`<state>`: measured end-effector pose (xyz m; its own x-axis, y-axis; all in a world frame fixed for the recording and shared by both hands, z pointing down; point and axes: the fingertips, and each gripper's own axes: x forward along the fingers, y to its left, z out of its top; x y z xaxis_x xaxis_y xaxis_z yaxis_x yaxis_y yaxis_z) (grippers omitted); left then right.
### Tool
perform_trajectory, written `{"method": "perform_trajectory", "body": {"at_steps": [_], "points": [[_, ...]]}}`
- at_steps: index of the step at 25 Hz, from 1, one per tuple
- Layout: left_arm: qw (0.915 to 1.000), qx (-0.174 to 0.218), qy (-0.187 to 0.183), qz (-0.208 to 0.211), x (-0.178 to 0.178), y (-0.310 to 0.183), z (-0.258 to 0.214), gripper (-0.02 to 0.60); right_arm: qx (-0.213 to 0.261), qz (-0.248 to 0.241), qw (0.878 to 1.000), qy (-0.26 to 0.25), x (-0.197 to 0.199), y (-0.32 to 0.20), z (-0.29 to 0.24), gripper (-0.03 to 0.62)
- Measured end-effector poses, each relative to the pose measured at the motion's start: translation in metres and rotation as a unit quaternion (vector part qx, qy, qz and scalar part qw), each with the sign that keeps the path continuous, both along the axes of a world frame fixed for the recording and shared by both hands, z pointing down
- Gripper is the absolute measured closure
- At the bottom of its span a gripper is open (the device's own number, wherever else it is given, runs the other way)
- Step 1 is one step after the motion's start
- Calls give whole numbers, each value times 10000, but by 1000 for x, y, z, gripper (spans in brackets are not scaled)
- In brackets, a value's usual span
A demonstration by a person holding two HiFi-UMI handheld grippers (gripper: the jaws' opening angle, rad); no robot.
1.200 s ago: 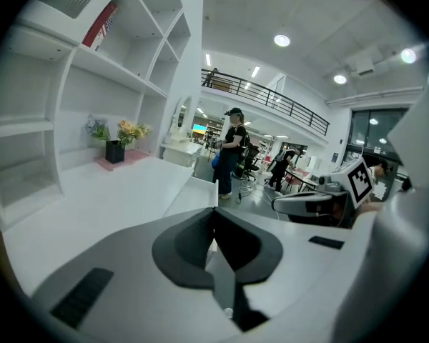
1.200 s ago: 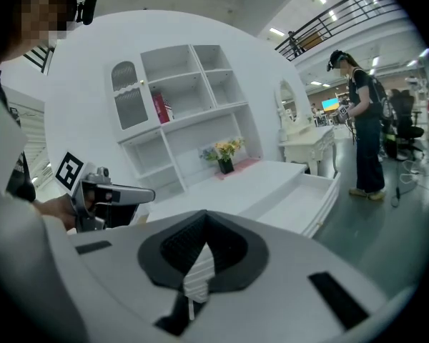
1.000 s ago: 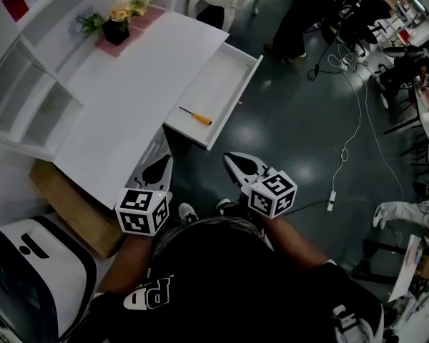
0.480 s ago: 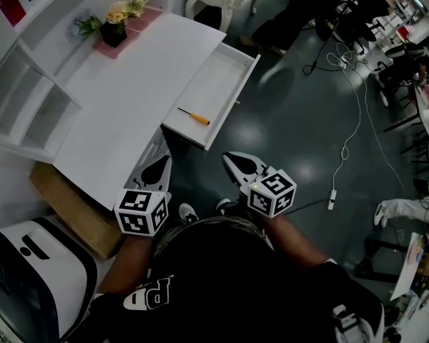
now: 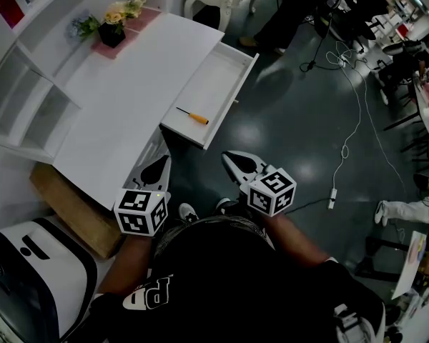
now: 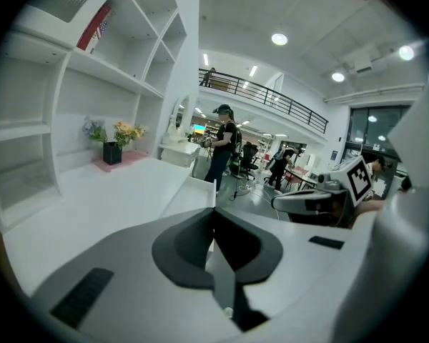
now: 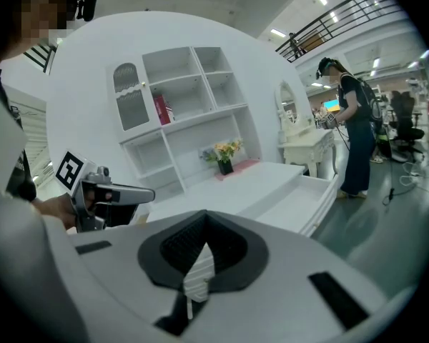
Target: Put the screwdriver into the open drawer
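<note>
A screwdriver (image 5: 193, 116) with an orange handle lies inside the open white drawer (image 5: 218, 66), near the drawer's near end. The drawer sticks out of the white desk (image 5: 129, 98) toward the dark floor. My left gripper (image 5: 156, 137) hovers by the desk's near corner, shut and empty. My right gripper (image 5: 227, 156) hangs over the floor beside it, a short way short of the drawer, also shut with nothing in it. In the left gripper view the drawer's wall (image 6: 194, 190) shows past the closed jaws. The right gripper view shows the drawer (image 7: 304, 195); the screwdriver is hidden in both gripper views.
A flower pot (image 5: 116, 26) on a pink mat stands at the desk's far end, beside white shelves (image 5: 25, 98). A cardboard box (image 5: 71, 206) and a white-and-black case (image 5: 28, 277) sit at the near left. Cables (image 5: 347, 141) trail over the floor. A person (image 5: 293, 6) stands beyond the drawer.
Both grippers have stayed where they were. The person in the background has stepped further away, toward the top of the head view.
</note>
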<state>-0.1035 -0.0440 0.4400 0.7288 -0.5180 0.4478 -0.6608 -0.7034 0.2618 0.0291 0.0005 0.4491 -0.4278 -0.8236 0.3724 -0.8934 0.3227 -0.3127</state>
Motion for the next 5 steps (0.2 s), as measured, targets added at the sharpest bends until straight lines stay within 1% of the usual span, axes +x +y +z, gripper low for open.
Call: {"method": "perform_trajectory", "body": {"at_steps": [5], "points": [[10000,-4,-14,-7,0,-2,-2,571,-20,4,10000,-1,2,-1,-1,585]]}}
